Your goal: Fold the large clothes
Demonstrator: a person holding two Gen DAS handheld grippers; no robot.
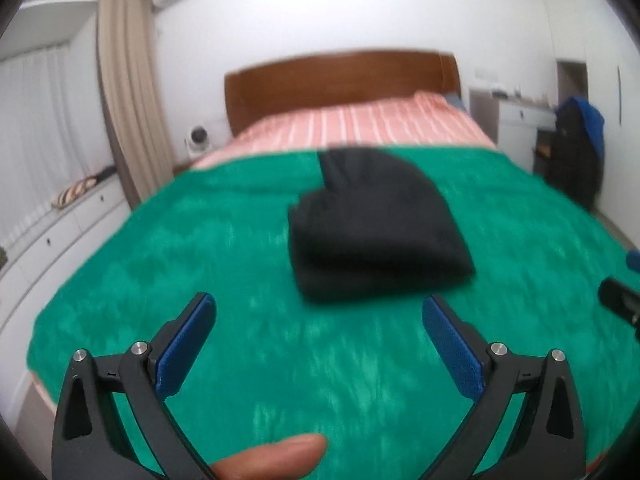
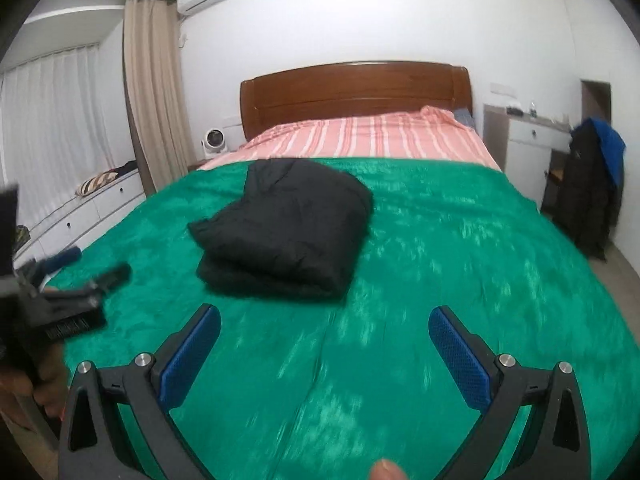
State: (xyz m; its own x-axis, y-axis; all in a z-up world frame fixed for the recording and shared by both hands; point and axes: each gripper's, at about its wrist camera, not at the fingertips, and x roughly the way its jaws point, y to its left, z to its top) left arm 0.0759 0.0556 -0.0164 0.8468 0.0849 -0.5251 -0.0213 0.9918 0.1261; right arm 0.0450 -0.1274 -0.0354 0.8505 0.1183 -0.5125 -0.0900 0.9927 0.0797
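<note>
Fingertip skin (image 1: 276, 456) shows at the bottom edge of the left wrist view, below the left gripper (image 1: 319, 322), whose blue-padded jaws stand wide apart with nothing between them. Ahead of it, a black garment (image 1: 376, 224) lies folded into a thick bundle on the green blanket (image 1: 180, 264), its long axis running toward the wooden headboard (image 1: 340, 84), narrowing at the far end. From the right wrist view the black garment (image 2: 284, 232) sits left of centre, angled up and right; the right gripper (image 2: 324, 334) is likewise spread wide and empty. Only this view shows the left gripper (image 2: 92, 270) from the side, blurred. A dark jacket (image 2: 592, 188) hangs at right.
</note>
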